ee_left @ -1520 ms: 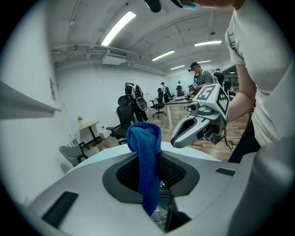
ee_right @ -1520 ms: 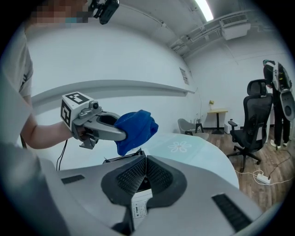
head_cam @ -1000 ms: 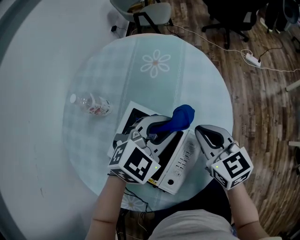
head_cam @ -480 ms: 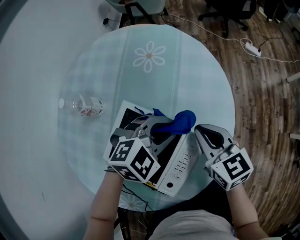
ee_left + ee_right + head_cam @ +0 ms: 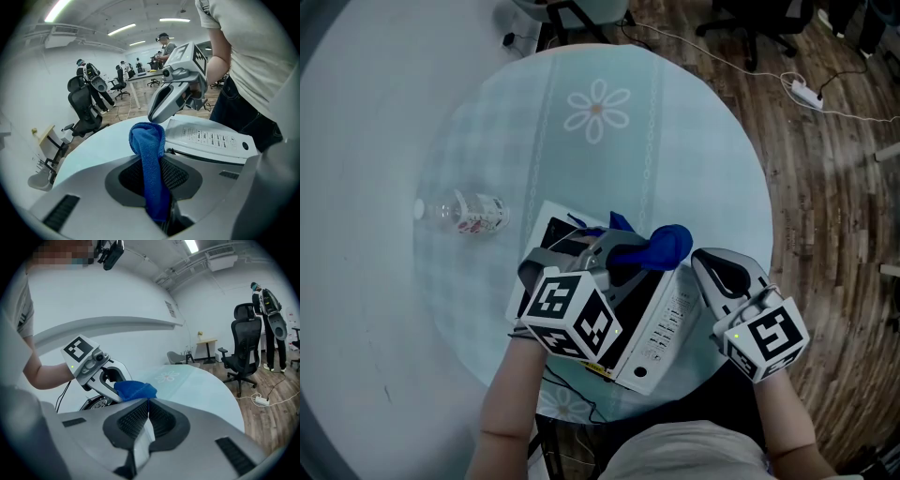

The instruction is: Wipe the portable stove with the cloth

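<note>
The white portable stove [image 5: 661, 323] lies on the round table near its front edge. My left gripper [image 5: 623, 255] hovers over the stove's black top and is shut on the blue cloth [image 5: 661, 246], which bunches out past the jaw tips toward the stove's right side. In the left gripper view the blue cloth [image 5: 150, 159] runs up between the jaws, with the stove's control panel [image 5: 211, 138] just beyond. My right gripper [image 5: 717, 270] rests right of the stove, jaws closed on nothing. The right gripper view shows the left gripper [image 5: 101, 373] and cloth [image 5: 134, 390].
A clear plastic bottle [image 5: 469, 212] lies on its side on the pale green table [image 5: 694, 131], left of the stove. A daisy print [image 5: 596, 105] marks the far half. Beyond the table's right edge are wood floor, a power strip [image 5: 806, 92] and office chairs.
My left gripper has shifted slightly left and toward me over the stove, dragging the cloth with it. The right gripper has stayed in place.
</note>
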The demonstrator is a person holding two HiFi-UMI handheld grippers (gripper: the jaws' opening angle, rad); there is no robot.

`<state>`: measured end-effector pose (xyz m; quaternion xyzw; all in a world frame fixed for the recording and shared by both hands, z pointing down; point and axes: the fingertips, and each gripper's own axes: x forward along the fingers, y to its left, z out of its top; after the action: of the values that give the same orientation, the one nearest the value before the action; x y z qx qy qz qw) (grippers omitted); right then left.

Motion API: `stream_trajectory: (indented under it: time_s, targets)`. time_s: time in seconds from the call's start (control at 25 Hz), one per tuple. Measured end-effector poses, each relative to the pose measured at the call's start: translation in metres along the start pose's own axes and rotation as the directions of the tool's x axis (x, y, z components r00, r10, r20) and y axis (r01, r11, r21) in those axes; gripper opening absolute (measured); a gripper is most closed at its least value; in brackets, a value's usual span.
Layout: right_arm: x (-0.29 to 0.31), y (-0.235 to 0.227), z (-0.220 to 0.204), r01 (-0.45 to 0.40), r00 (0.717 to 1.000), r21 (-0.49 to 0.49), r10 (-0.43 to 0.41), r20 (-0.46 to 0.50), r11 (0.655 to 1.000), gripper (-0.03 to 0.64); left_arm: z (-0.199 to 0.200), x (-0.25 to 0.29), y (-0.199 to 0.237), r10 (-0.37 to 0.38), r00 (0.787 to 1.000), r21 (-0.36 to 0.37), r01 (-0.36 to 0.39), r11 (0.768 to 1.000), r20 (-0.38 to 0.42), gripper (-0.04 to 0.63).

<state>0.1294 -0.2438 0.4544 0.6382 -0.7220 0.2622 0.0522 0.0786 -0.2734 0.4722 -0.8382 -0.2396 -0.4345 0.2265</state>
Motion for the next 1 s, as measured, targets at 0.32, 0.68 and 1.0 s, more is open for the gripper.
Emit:
stream_trajectory:
  time_s: [0.32,0.68,1.0]
  targets:
    - [0.005,0.005,0.004,-0.018,1.000,-0.009,0.018,-0.001,1.000,0.023,-0.009,-0.002,0.009,-0.013,0.998,0.043,0.015,0.999,-0.056,0.098]
    - [0.015,0.014,0.005,-0.038,0.999,-0.040,0.037,-0.026,0.998,0.023,-0.023,-0.005,0.024,0.008,0.997,0.047,-0.005,0.999,-0.079,0.098]
    - [0.022,0.025,0.022,-0.063,0.998,-0.102,0.061,-0.019,0.993,0.023,-0.037,-0.009,0.036,0.026,0.995,0.075,-0.018,0.997,-0.100,0.098]
